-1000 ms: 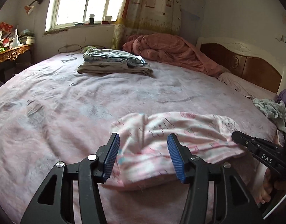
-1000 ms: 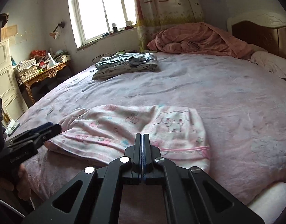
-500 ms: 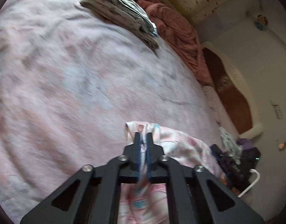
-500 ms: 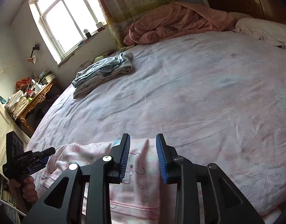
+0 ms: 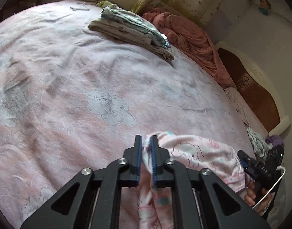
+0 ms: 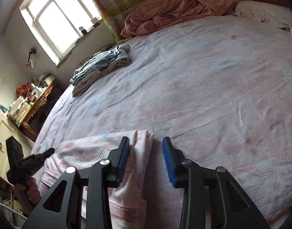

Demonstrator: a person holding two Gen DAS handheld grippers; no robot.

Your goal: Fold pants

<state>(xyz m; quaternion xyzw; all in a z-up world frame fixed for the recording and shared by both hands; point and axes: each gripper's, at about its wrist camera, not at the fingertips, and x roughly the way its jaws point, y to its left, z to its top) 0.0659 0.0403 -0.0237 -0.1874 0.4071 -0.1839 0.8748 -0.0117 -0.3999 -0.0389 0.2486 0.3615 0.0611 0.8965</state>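
Pink cartoon-print pants [image 5: 203,152] lie folded at the near edge of the bed. My left gripper [image 5: 146,139] sits over their left end, jaws narrow and opening, a ridge of fabric loose between the pads. My right gripper [image 6: 145,141] is over the other end of the pants [image 6: 85,148]. Its jaws are opening wide: a fold of cloth rests against the left pad and bare sheet shows by the right pad. Each view catches the other gripper, the right gripper [image 5: 249,164] and the left gripper [image 6: 41,155], each held by a hand.
A stack of folded clothes [image 5: 130,28] lies at the far side of the pink bed sheet [image 5: 88,76]. A crumpled pink quilt [image 6: 174,9] is heaped by the wooden headboard [image 5: 256,87]. A cluttered desk [image 6: 31,103] stands left of the bed under the window [image 6: 58,19].
Both grippers swung toward the pants' ends and rolled. The left one closed on the cloth, then parted slightly. The right one went from shut to wide apart.
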